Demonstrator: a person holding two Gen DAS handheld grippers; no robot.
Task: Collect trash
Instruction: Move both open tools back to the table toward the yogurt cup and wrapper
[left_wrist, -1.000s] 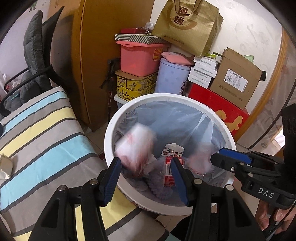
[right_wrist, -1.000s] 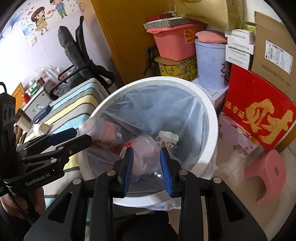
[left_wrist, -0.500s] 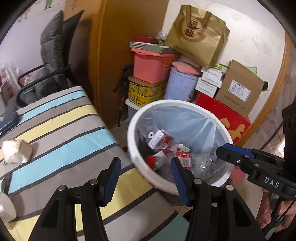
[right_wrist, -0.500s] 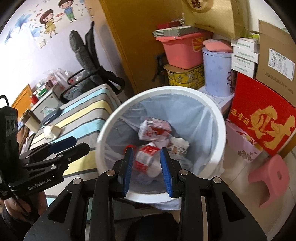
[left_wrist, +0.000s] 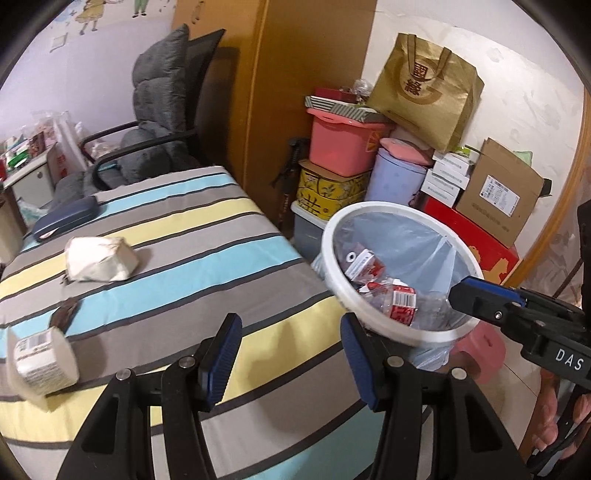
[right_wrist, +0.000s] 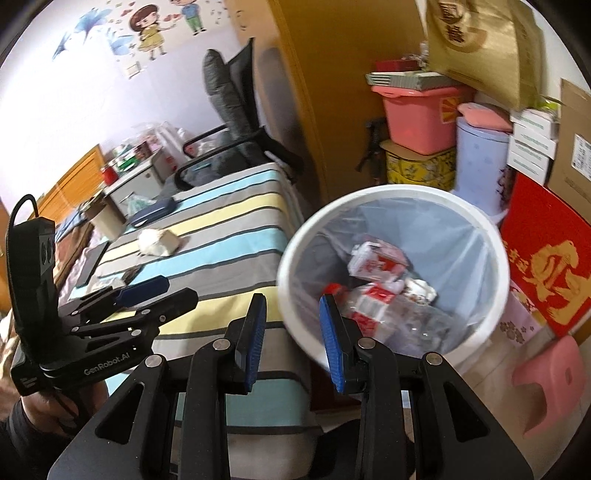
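Nearest us, the left tongs (left_wrist: 290, 356) hang open and empty over the striped tabletop (left_wrist: 192, 236), and the right tongs (right_wrist: 291, 341) stand narrower but also apart, with nothing between their pads, at the rim of the white bin (right_wrist: 480, 236). We judge the step in hand to be fetching the next piece, so we should swing left and come down on the small labelled cup (left_wrist: 44, 356) lying on its side at the near left edge, closing across its body rather than its open mouth. Beyond it lie a small dark scrap (left_wrist: 64, 314) and then a crumpled paper wad (left_wrist: 99, 258), soft enough to pinch anywhere. The dark blue case (left_wrist: 66, 218) at the far left looks no trash; we leave it. The bin, already holding cartons and wrappers, stands just right of the tabletop, with stacked boxes (left_wrist: 502, 192) and a chair (left_wrist: 155, 122) behind, clear of our path.
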